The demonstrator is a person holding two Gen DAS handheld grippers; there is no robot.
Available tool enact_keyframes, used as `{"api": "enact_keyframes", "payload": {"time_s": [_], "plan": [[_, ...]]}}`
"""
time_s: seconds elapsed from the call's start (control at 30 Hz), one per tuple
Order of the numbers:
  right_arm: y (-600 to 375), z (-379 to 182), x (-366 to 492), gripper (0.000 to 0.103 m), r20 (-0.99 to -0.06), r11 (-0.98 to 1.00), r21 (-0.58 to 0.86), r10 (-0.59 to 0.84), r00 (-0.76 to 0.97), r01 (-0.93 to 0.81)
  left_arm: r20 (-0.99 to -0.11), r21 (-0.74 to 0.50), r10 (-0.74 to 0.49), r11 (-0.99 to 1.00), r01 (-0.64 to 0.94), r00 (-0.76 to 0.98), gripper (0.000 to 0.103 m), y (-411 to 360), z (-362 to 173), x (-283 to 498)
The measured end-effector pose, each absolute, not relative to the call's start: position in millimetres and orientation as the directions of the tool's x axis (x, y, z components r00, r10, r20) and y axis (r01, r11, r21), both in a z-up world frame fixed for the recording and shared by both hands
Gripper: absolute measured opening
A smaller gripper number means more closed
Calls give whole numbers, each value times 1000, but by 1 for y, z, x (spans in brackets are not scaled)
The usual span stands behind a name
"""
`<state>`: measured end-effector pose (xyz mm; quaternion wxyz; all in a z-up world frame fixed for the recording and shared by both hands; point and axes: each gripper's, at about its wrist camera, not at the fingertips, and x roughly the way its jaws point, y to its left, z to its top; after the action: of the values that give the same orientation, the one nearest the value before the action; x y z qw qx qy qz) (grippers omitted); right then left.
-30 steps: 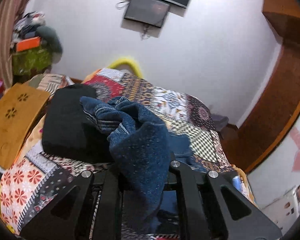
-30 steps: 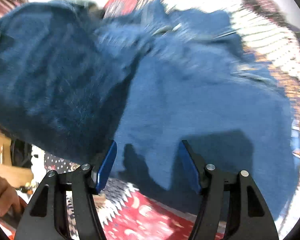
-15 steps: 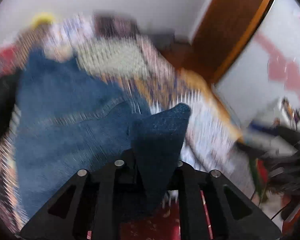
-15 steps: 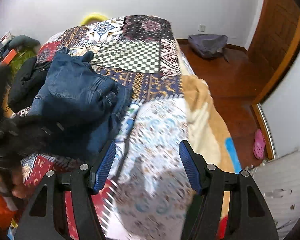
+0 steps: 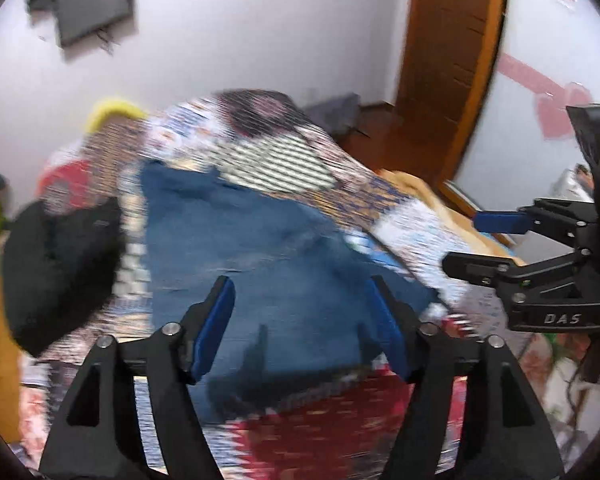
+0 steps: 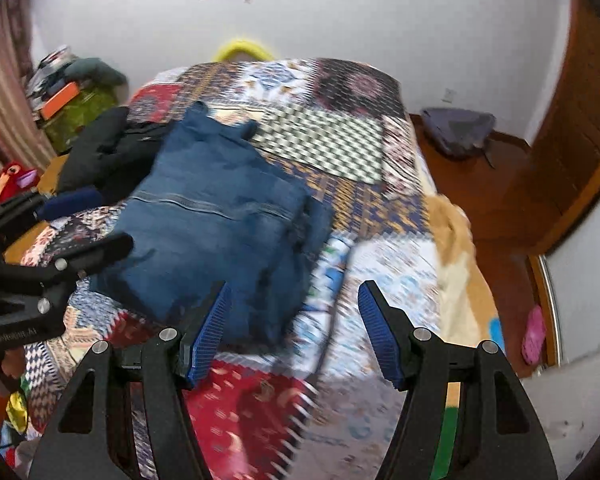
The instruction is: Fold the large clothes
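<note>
The left gripper (image 5: 302, 320), clamped on the blue jeans (image 6: 216, 220) half a second earlier, had released them; both sets of jaws stood apart, empty. The jeans lay folded on the patchwork bedspread (image 6: 380, 240), at eleven o'clock from the right gripper (image 6: 294, 324). This garment appeared finished.

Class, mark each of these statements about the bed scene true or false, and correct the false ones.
1. The left gripper is shut on the jeans. False: it is open and holds nothing.
2. The blue jeans lie on the patchwork quilt. True.
3. The right gripper is open. True.
4. A black garment lies on top of the jeans. False: it lies beside them, on their left.
5. A pink slipper lies on the floor right of the bed. True.
</note>
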<state>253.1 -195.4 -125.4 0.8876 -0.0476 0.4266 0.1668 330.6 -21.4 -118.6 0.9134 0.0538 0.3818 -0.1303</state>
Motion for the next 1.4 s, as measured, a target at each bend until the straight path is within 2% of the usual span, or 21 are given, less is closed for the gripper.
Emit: {"api": "enact_keyframes", "payload": {"time_s": [0.1,0.4,0.53,0.67,1.03,1.23,1.4], "plan": [[-173,-128,259,62,-773,922,43,275,571,-384,-710,47,-111,978,204,695,80,7,-125,335],[-164,-187,276,62,-869,923,75,246,430,-377,-828,24,-30,996,90,560,82,63,-195,341],[-189,-208,279,73,-886,937,162,277,373,-309,-840,-32,-67,997,74,538,85,71,-212,335],[-202,-207,280,73,-883,933,237,323,341,-271,-837,-24,-63,997,79,544,87,67,-213,331],[-180,-161,301,73,-838,919,219,349,420,-328,-803,44,-23,994,98,596,87,72,-173,340],[-167,-162,328,73,-829,913,220,360,428,-343,-792,6,-32,998,59,610,87,89,-164,363],[-168,-191,349,73,-867,926,225,332,371,-303,-825,-95,-111,994,57,554,87,101,-184,387]]}}
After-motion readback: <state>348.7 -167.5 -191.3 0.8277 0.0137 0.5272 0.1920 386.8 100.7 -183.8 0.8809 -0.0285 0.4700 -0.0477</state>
